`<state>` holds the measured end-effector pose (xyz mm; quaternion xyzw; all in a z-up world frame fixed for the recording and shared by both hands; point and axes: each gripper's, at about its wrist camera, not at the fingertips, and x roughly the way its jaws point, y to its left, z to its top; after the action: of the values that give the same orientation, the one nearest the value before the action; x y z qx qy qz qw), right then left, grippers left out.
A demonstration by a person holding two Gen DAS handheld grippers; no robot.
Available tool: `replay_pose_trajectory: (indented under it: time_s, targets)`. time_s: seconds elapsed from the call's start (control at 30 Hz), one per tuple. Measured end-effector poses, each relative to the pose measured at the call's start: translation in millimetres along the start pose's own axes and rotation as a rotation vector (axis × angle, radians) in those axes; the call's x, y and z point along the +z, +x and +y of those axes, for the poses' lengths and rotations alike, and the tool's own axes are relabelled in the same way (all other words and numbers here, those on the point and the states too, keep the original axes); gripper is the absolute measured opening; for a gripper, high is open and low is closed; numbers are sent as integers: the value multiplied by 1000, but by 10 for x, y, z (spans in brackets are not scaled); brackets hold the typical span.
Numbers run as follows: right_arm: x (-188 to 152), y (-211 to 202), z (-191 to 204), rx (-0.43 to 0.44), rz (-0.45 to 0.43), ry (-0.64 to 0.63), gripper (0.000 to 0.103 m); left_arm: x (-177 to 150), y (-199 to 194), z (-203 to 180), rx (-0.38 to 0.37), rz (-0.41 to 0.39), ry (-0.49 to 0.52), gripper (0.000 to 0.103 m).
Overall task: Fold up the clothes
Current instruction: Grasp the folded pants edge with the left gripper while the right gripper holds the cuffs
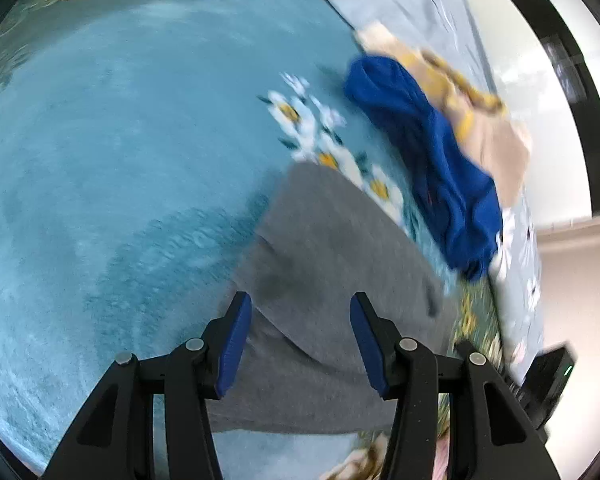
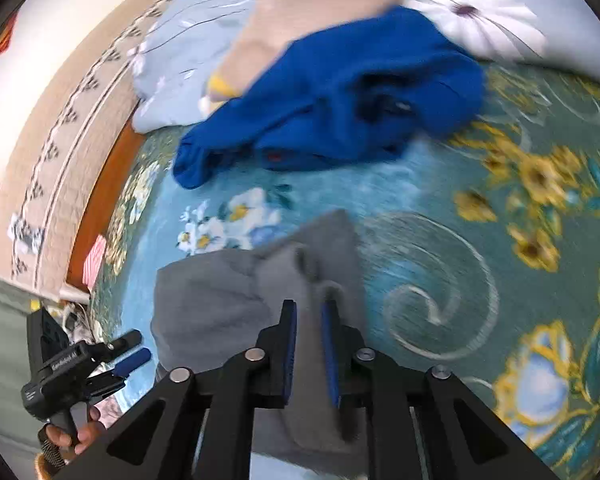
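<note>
Lengthwise away from both cameras, grey garment (image 2: 236, 300) in nearly closed right tool (image 2: 308, 312); left tool (image 1: 300, 304) agape, empty

Left gripper (image 1: 300, 308) agape, right gripper (image 2: 308, 314) pinched.

Grey garment (image 2: 236, 300), partly folded, flat on the bed; crumpled blue garment (image 2: 340, 96) beyond it, overlapping a beige garment (image 2: 300, 4).

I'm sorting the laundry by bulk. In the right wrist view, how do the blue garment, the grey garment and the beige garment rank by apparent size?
1. Blue garment, largest.
2. Grey garment; it is nearest the camera and partly behind the right gripper, so this is unsure.
3. Beige garment, mostly covered by the blue one.
</note>
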<state>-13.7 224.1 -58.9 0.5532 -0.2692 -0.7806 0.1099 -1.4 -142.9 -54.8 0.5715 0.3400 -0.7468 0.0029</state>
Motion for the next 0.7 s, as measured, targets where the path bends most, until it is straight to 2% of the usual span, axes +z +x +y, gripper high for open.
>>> replay_pose_trajectory:
  time_s: [0.1, 0.13, 0.27, 0.7]
  targets:
    - [-78, 79, -176, 62, 32, 75, 55, 39, 80, 111, 35, 27, -70, 56]
    - [-92, 116, -215, 89, 38, 99, 61, 47, 116, 140, 32, 46, -89, 57]
    - [-146, 270, -268, 159, 64, 161, 67, 61, 202, 203, 34, 82, -123, 68]
    - [-54, 526, -190, 102, 89, 127, 70, 113, 443, 129, 81, 136, -68, 76]
